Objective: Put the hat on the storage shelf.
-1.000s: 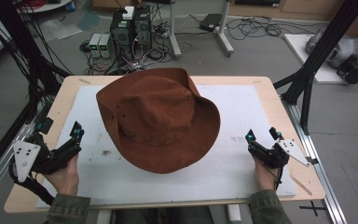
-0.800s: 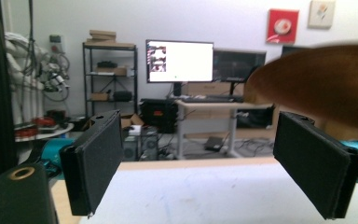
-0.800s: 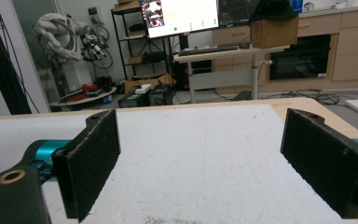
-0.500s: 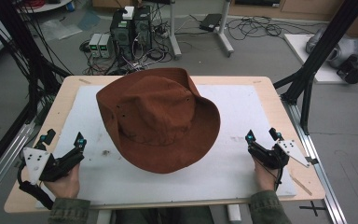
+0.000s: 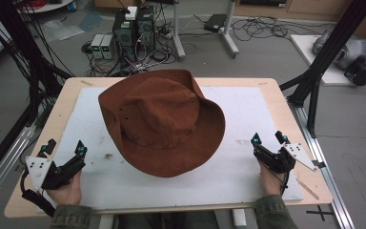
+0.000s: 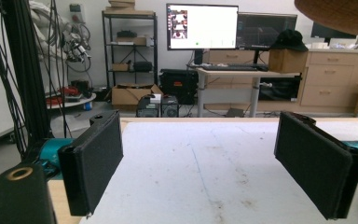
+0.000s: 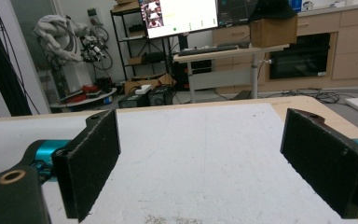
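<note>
Brown hat (image 5: 162, 121) between wide-open (empty) tools

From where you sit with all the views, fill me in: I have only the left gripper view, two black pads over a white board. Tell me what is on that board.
Observer: A brown wide-brimmed hat sits mid-board, crown up.
Operator: Report the right gripper.
Observer: The right gripper is open, at the white board's right edge, clear of the brim.
Operator: Now place mine.
Observer: The left gripper is open near the front-left corner, apart from the hat.
</note>
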`<state>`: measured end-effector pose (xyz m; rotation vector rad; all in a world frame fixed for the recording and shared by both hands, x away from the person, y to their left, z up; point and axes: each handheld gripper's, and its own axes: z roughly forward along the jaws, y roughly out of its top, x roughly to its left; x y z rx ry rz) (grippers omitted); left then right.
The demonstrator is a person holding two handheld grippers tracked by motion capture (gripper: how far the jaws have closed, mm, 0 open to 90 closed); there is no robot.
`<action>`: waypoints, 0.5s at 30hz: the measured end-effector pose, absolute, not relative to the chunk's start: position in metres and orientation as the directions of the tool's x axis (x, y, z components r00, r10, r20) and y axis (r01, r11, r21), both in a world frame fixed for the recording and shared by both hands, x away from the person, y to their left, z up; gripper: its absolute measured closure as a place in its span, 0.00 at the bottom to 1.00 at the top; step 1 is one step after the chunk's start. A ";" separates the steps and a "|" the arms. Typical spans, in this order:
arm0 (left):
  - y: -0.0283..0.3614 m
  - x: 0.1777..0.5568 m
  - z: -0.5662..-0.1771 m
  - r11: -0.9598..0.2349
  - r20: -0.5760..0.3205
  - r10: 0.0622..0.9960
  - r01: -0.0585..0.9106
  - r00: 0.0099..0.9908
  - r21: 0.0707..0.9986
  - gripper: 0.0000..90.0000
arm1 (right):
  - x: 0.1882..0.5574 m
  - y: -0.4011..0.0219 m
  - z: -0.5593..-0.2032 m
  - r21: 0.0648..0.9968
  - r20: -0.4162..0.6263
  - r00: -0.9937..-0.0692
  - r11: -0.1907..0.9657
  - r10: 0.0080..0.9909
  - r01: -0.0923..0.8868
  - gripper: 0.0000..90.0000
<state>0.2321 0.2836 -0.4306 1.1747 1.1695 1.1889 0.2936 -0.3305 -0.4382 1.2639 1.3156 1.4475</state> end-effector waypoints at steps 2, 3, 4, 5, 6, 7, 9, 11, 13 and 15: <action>0.286 0.234 -0.434 0.039 -0.038 0.999 -0.016 0.033 0.999 0.17 | 0.293 -0.330 -0.438 0.986 0.163 -0.189 -0.153 0.968 0.065 0.12; 0.287 0.234 -0.435 0.043 -0.043 0.999 -0.016 0.027 0.999 0.17 | 0.293 -0.331 -0.438 0.986 0.160 -0.191 -0.150 0.968 0.068 0.12; 0.287 0.234 -0.435 0.043 -0.043 0.999 -0.016 0.027 0.999 0.17 | 0.293 -0.331 -0.438 0.986 0.160 -0.191 -0.150 0.968 0.068 0.12; 0.287 0.234 -0.435 0.041 -0.041 0.999 -0.017 0.026 0.999 0.18 | 0.293 -0.332 -0.438 0.987 0.156 -0.190 -0.147 0.969 0.059 0.12; 0.287 0.234 -0.435 0.040 -0.040 0.999 -0.018 0.027 0.999 0.18 | 0.293 -0.332 -0.438 0.987 0.156 -0.190 -0.147 0.969 0.059 0.12; 0.287 0.234 -0.435 0.038 -0.038 0.999 -0.018 0.029 0.999 0.18 | 0.293 -0.332 -0.438 0.986 0.163 -0.188 -0.154 0.968 0.064 0.12; 0.286 0.234 -0.435 0.037 -0.036 0.999 -0.018 0.030 0.999 0.18 | 0.293 -0.331 -0.438 0.985 0.167 -0.187 -0.158 0.968 0.065 0.12; 0.285 0.234 -0.435 0.036 -0.035 0.999 -0.019 0.033 0.999 0.18 | 0.294 -0.332 -0.438 0.987 0.160 -0.187 -0.151 0.969 0.062 0.12; 0.285 0.234 -0.435 0.037 -0.036 0.999 -0.015 0.035 0.999 0.18 | 0.294 -0.332 -0.438 0.987 0.159 -0.188 -0.150 0.969 0.062 0.12; 0.285 0.235 -0.436 0.037 -0.037 0.999 -0.014 0.037 0.999 0.18 | 0.294 -0.332 -0.438 0.987 0.160 -0.189 -0.151 0.969 0.063 0.12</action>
